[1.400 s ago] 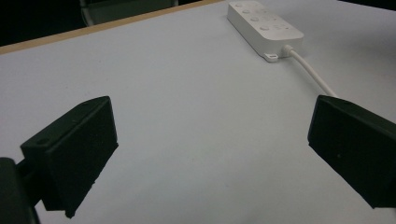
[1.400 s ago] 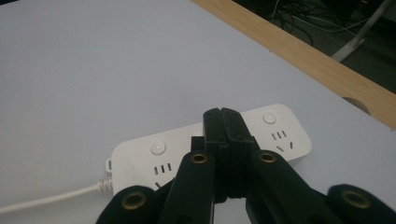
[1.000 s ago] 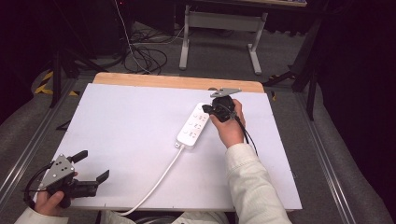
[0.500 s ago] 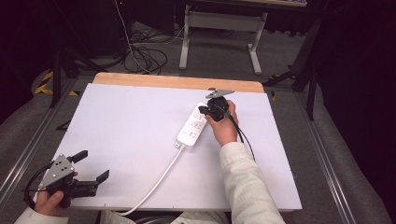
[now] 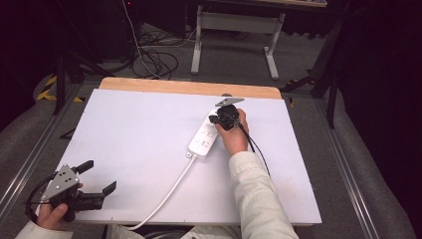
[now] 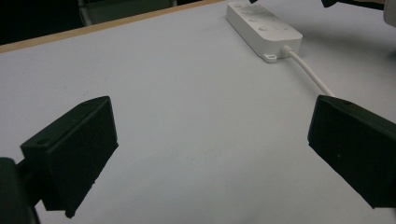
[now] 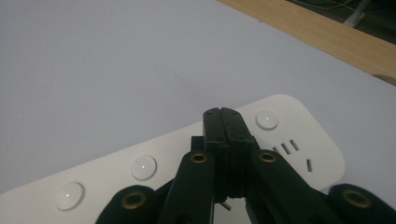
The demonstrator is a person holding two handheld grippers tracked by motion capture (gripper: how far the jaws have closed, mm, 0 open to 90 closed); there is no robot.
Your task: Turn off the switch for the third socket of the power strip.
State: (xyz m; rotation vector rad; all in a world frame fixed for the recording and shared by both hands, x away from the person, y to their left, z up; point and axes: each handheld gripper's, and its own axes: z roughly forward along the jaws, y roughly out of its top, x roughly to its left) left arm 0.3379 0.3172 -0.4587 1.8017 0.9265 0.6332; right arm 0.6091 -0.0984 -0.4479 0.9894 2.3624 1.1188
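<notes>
Grey carpet floor [image 5: 239, 59], metal stand [image 5: 234, 22].

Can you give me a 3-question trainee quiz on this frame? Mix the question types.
1. True or false: the right gripper has its fingers shut together above the power strip.
2. Multiple choice: where does the left gripper sit in the high view? A) over the power strip B) near the table's front left corner, fingers spread C) at the wooden far edge
3. Fill in: the power strip's white cable runs off the ____ edge of the table.

Key
1. True. In the right gripper view the fingers meet, just over the row of round buttons.
2. B. Nothing lies between its fingers.
3. Front, the edge nearest the person.
</notes>
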